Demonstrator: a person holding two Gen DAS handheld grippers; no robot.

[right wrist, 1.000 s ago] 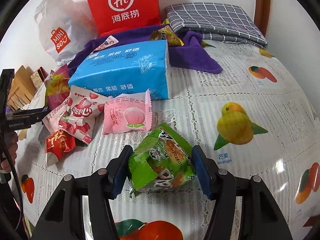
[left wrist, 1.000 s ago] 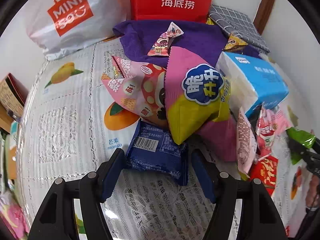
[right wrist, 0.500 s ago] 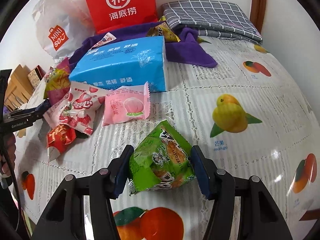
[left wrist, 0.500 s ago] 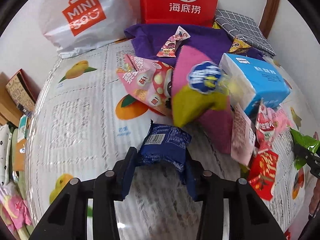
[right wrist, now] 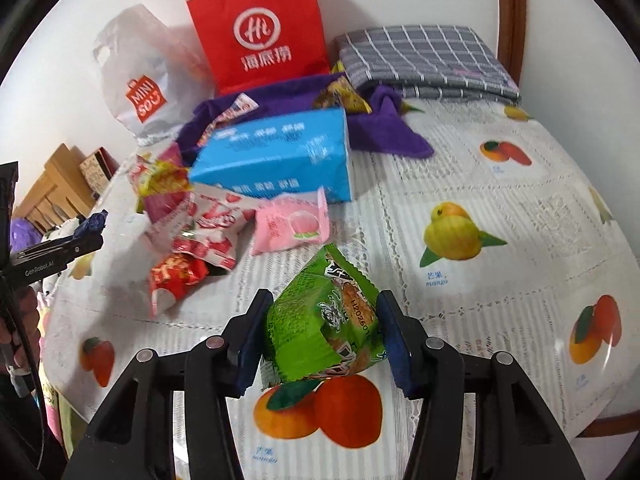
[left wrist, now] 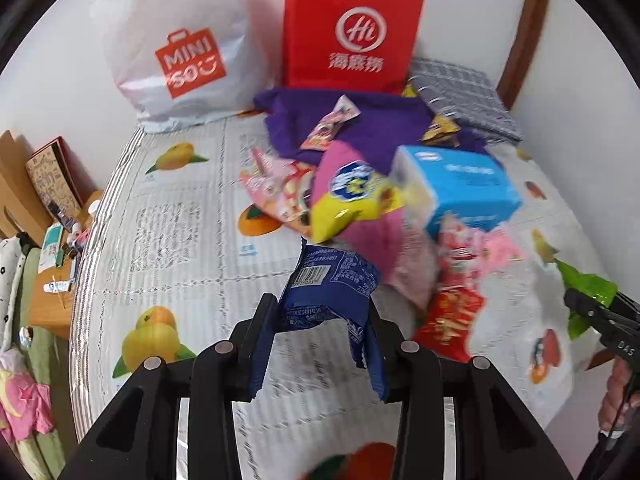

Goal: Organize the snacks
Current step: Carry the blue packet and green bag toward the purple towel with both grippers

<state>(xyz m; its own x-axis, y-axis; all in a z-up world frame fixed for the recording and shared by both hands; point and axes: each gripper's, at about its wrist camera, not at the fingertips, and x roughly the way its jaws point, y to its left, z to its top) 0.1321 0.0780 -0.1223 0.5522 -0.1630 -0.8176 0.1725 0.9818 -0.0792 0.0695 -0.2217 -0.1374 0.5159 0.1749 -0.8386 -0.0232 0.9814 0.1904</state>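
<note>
My left gripper (left wrist: 320, 305) is shut on a dark blue snack packet (left wrist: 332, 276) and holds it lifted above the fruit-print tablecloth (left wrist: 168, 240). Just beyond it lies a heap of snacks with a pink and yellow bag (left wrist: 352, 196) on top. A green snack packet (right wrist: 320, 332) sits squeezed between the pads of my right gripper (right wrist: 325, 301), whose jaws are still closing, and it hangs above the cloth. A pink peach packet (right wrist: 292, 228) and a red packet (right wrist: 176, 276) lie to its left.
A blue tissue pack (right wrist: 276, 156) lies behind the snacks. Against the wall stand a red paper bag (left wrist: 352, 28) and a white shopping bag (left wrist: 180, 56). A purple cloth (left wrist: 360, 120) and a grey checked cloth (right wrist: 424, 60) lie at the back. The table edge drops off at the left.
The left jaws closed on the blue packet and raised it off the cloth. The right gripper tightened on the green packet and lifted it too.
</note>
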